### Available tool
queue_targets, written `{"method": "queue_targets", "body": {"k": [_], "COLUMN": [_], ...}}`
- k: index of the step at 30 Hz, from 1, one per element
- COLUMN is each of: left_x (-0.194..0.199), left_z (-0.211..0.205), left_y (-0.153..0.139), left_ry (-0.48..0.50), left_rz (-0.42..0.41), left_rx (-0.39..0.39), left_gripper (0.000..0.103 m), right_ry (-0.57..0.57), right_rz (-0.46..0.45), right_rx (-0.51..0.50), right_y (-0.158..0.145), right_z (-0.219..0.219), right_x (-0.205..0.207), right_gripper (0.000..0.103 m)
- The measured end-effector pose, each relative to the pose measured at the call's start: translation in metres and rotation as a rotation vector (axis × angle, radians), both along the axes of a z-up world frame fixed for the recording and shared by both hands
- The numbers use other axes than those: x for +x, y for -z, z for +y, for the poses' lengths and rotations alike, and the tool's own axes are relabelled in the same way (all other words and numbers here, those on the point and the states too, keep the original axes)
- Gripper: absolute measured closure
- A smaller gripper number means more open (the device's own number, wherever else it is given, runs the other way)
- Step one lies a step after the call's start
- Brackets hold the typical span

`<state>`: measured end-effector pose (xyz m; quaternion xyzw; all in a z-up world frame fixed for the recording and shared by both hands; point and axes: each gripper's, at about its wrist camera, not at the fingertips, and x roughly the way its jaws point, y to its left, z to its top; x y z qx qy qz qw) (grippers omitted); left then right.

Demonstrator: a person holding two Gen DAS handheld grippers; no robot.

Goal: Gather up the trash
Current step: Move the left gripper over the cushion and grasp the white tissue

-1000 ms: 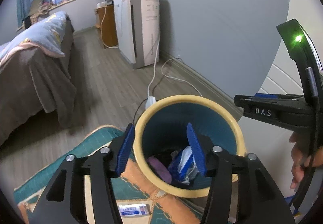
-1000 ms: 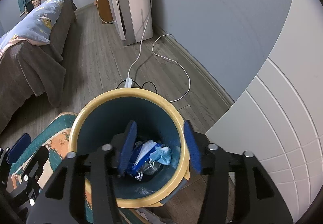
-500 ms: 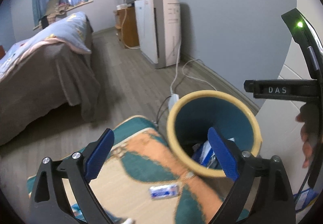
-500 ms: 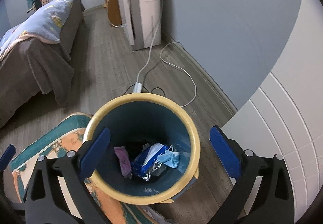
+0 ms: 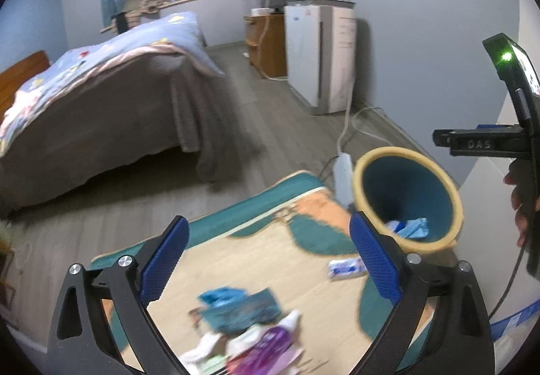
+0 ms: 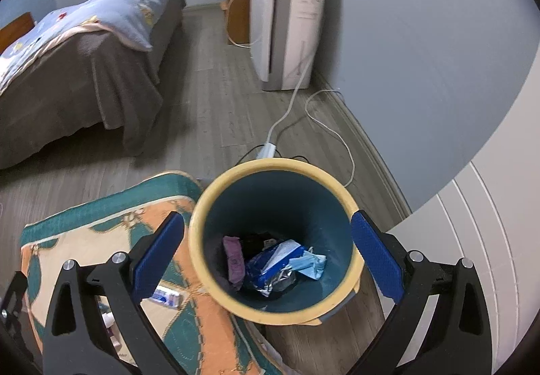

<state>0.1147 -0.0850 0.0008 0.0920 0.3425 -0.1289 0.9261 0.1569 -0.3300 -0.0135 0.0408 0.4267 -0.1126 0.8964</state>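
Note:
A yellow-rimmed teal bin [image 6: 202, 216] stands at the rug's corner; inside lie a blue wrapper [image 6: 270, 257], a purple piece [image 6: 233, 257] and a pale blue mask [image 6: 308, 265]. My right gripper [image 6: 266, 260] hangs open above the bin, nothing between its blue pads. My left gripper [image 5: 266, 260] is open over the rug, empty, with the bin [image 5: 452, 196] to its right. On the rug lie a small white-and-blue packet [image 5: 346, 268], a teal wrapper [image 5: 243, 307] and purple and white scraps [image 5: 266, 348], all blurred. The right-hand device [image 5: 486, 142] shows at the right edge of the left view.
A patterned teal and orange rug [image 5: 256, 260] covers the floor beside the bin. A bed with a grey cover [image 5: 101, 125] fills the left. A white appliance [image 6: 287, 34] stands by the wall, its cables and a power strip [image 6: 268, 150] running behind the bin. White panelling [image 6: 472, 240] is at right.
Both grippers opened wide, and the wrappers they held now lie in the bin. The left gripper swung left from the bin to over the rug; the right one rose slightly.

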Motion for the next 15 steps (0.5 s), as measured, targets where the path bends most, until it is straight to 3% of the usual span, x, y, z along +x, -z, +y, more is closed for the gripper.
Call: {"method": "queue_targets", "body": {"k": [15], "left_x": [-0.038], "left_z": [0.076], "left_y": [0.018], "left_ry": [-0.125], "left_rz": [0.020], "left_rx": [0.052], "left_gripper": [0.008], "right_ry": [-0.178], "right_rz": [0.025], "right_rx": [-0.001], "right_y": [-0.004], "right_z": [0.085], "right_x": [-0.012], "right_gripper": [0.006]}}
